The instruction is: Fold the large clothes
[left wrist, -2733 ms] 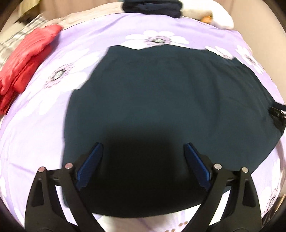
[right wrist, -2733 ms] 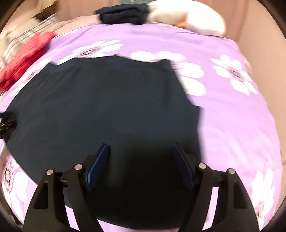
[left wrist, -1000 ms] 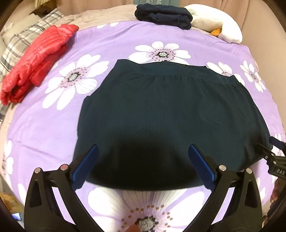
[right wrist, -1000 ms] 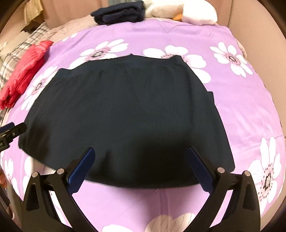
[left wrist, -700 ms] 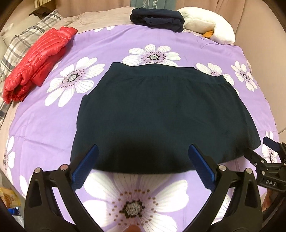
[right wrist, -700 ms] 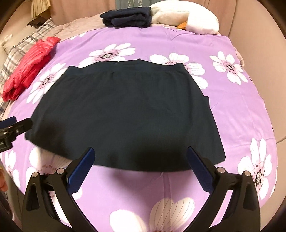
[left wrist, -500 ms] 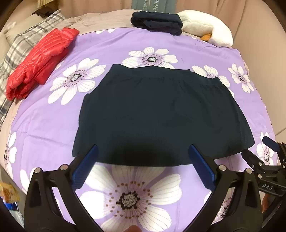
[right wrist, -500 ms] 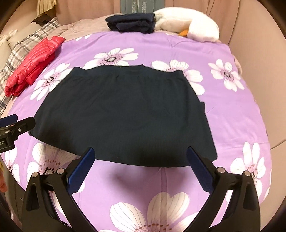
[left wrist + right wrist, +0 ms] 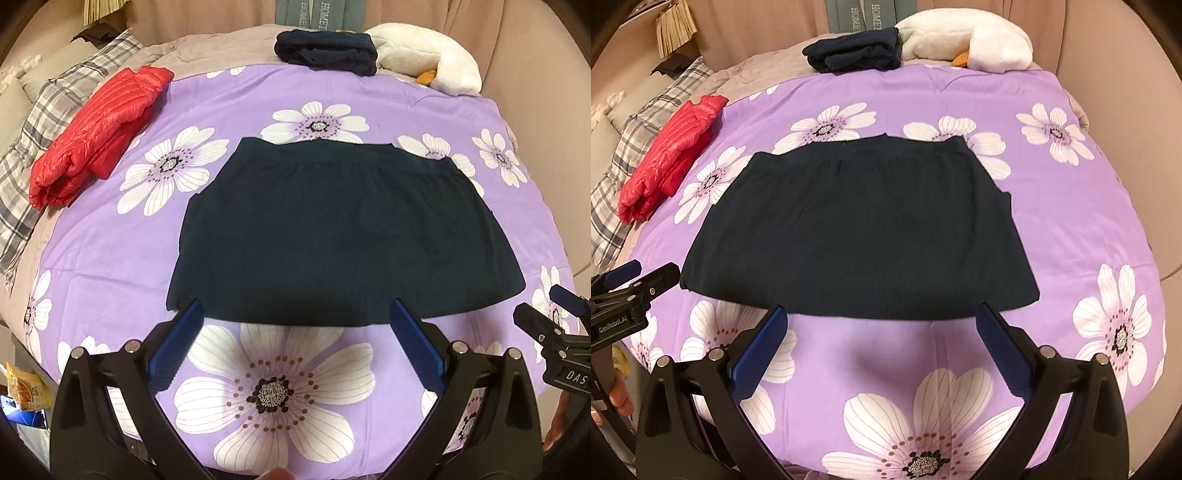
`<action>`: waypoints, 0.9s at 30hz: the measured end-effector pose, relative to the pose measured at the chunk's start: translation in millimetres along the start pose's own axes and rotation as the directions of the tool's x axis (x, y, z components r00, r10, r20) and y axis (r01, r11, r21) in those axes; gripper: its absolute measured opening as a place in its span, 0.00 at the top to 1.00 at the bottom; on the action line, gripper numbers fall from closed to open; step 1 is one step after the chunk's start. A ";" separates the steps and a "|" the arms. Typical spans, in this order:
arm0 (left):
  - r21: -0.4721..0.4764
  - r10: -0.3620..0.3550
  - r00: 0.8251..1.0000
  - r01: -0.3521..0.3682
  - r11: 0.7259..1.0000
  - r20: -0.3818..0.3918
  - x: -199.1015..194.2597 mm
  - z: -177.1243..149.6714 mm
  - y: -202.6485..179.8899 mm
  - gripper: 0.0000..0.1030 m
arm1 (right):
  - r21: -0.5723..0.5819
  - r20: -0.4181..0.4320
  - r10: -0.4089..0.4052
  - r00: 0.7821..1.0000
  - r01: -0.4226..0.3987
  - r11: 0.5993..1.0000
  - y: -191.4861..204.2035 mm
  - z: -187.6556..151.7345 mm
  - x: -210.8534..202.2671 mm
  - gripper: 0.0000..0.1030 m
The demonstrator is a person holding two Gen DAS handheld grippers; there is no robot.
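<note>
A dark navy skirt-shaped garment (image 9: 343, 232) (image 9: 864, 229) lies flat on the purple flowered bedspread (image 9: 110, 236) (image 9: 1071, 229), waistband at the far side, wide hem toward me. My left gripper (image 9: 295, 317) is open and held above the bedspread just short of the hem, nothing between its blue pads. The right gripper (image 9: 882, 314) is open too, hanging near the hem's right half. Each gripper also shows at the edge of the other's view: the right gripper (image 9: 554, 328) and the left gripper (image 9: 639, 280).
A folded red puffer jacket (image 9: 96, 129) (image 9: 668, 155) lies at the left. A folded dark garment (image 9: 325, 55) (image 9: 853, 53) and a white plush toy (image 9: 428, 62) (image 9: 964, 40) sit at the far end. Plaid pillows (image 9: 44, 122) line the left edge. A pale wall rises at the right.
Both grippers have pulled back and up from over the garment to the near side of its hem. The garment has stayed spread flat.
</note>
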State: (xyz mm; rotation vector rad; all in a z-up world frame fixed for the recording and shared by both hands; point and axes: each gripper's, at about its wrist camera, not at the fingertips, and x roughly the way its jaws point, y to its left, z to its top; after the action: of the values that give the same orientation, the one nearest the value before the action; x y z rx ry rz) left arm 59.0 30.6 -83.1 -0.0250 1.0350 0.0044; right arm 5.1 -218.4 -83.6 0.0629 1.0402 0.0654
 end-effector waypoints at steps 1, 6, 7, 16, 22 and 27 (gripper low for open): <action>0.003 0.002 1.000 -0.002 1.000 -0.007 1.1 -1.3 -1.1 0.02 | 0.000 -0.003 0.000 1.000 0.000 1.000 0.4 -1.8 0.4 0.01; 0.009 0.004 1.000 -0.004 1.000 -0.025 4.2 -7.2 -3.6 0.02 | 0.011 -0.023 0.007 1.000 -0.007 1.000 -0.8 -5.9 6.5 0.01; 0.008 0.003 1.000 -0.003 1.000 -0.027 4.3 -8.1 -3.3 0.02 | 0.011 -0.025 0.007 1.000 -0.006 1.000 -1.1 -6.2 6.8 0.01; 0.000 0.004 0.999 -0.004 1.000 -0.034 5.0 -11.2 0.1 0.02 | -0.003 -0.021 -0.009 1.000 0.009 1.000 3.1 -7.3 6.6 0.01; -0.007 0.007 0.999 -0.008 1.000 -0.037 6.1 -13.8 3.5 0.02 | -0.010 -0.028 -0.011 1.000 0.011 1.000 5.7 -8.6 8.0 0.01; -0.011 0.011 1.000 -0.011 1.000 -0.029 3.0 -15.9 6.7 0.02 | -0.014 -0.022 -0.017 1.000 0.017 1.000 8.5 -9.6 5.8 0.01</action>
State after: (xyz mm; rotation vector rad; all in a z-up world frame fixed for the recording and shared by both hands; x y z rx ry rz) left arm 46.8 36.9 -94.0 -0.0291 1.0640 0.0200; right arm -0.4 -209.2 -92.7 0.0410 1.0620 0.0576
